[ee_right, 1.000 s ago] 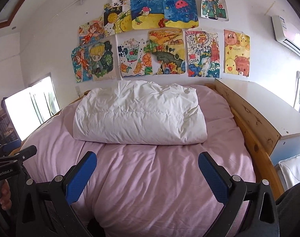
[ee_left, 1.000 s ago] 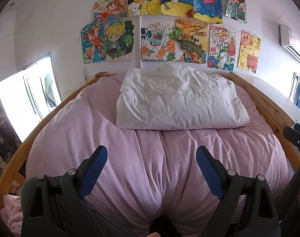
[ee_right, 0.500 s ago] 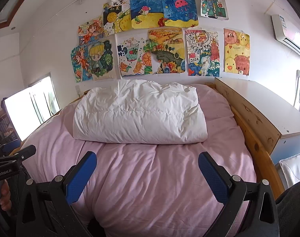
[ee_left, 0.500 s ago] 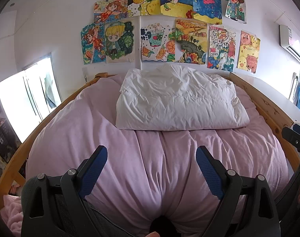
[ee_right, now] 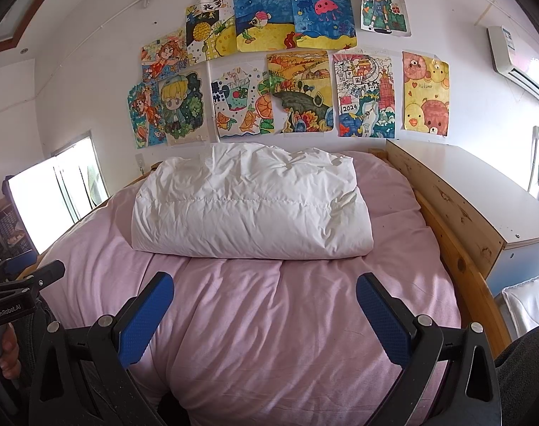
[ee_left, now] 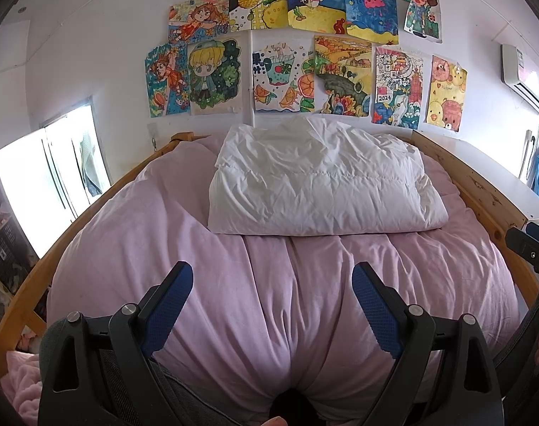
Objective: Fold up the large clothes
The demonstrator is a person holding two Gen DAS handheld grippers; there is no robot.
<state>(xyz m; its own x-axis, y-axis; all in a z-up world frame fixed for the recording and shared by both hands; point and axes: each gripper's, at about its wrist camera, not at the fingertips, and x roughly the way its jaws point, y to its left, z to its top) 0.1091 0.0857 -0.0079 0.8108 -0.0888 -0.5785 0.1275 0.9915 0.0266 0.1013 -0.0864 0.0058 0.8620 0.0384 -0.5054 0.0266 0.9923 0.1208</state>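
White, puffy folded duvet lies unchanged on the pink bed cover, near the wall drawings. Left gripper and right gripper stay wide apart, holding nothing.

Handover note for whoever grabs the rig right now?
Left gripper: open, empty, above the pink bedcover.
Right gripper: open, empty, also above it.
White puffy quilted garment lies folded into a thick bundle at the head of the wooden-framed bed, below the wall drawings.
Done: the bundle looks folded.
Left: no other unfolded clothes in view; check for more.
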